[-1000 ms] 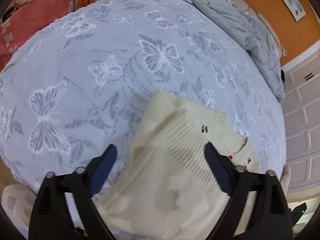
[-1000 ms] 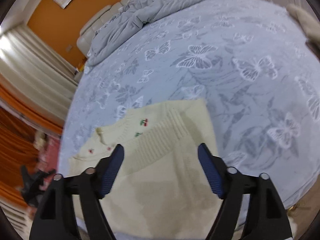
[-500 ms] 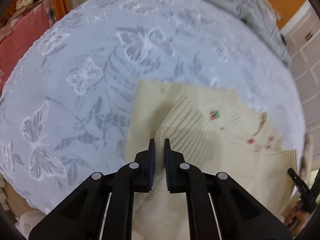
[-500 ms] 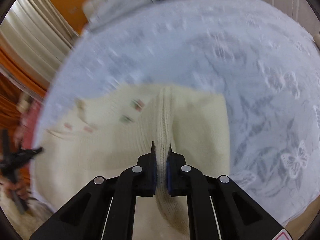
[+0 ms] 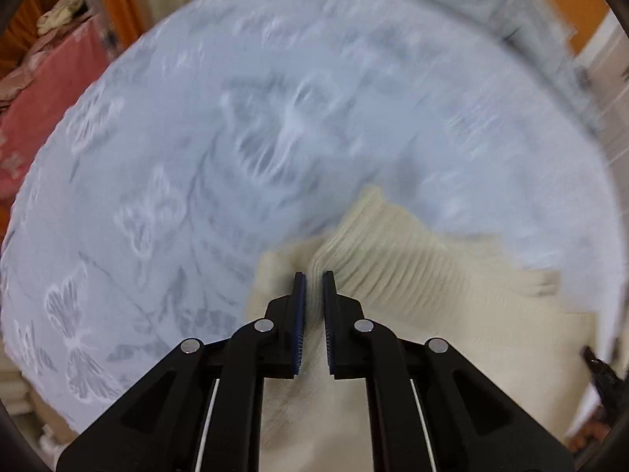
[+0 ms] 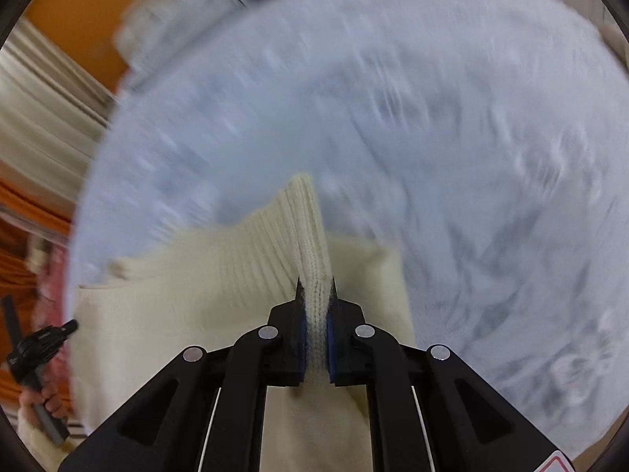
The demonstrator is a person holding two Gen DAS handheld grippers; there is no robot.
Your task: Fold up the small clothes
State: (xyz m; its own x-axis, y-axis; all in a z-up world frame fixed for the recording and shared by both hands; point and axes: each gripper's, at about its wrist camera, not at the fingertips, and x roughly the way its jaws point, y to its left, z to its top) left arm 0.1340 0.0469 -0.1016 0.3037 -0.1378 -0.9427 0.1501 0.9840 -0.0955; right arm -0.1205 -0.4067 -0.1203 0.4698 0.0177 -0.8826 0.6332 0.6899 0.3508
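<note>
Both tongs were gaping wide over the flat sweater a second ago; now they've snapped closed and dropped in low, and the whole scene smears with the move. Nearest in the left view, the left tongs [image 5: 313, 275] have their jaws drawn in to a narrow slot with a pinch of the cream sweater [image 5: 412, 287] between the blue pads, right at the ribbed band. Over in the right view, the right tongs [image 6: 315, 281] are clamped tight on a ridge of that same ribbing, the knit bunched up and standing proud between the pads. Two grips on one edge, I'd say, so the band can be carried across as a straight line and the fold lands even. The sweater lies at the near edge of the bed [image 5: 165, 181], its ribbed band tenting up off the butterfly cover. The right view shows the knit squeezed between the pads plainly; the left view leaves that contact harder to read. The right view also catches the other handle in a hand [image 6: 43, 401] at far left, and the left view shows pink bedding [image 5: 43, 110] off to the side. Farthest back, a grey quilt [image 6: 188, 11] lies against the orange wall.
</note>
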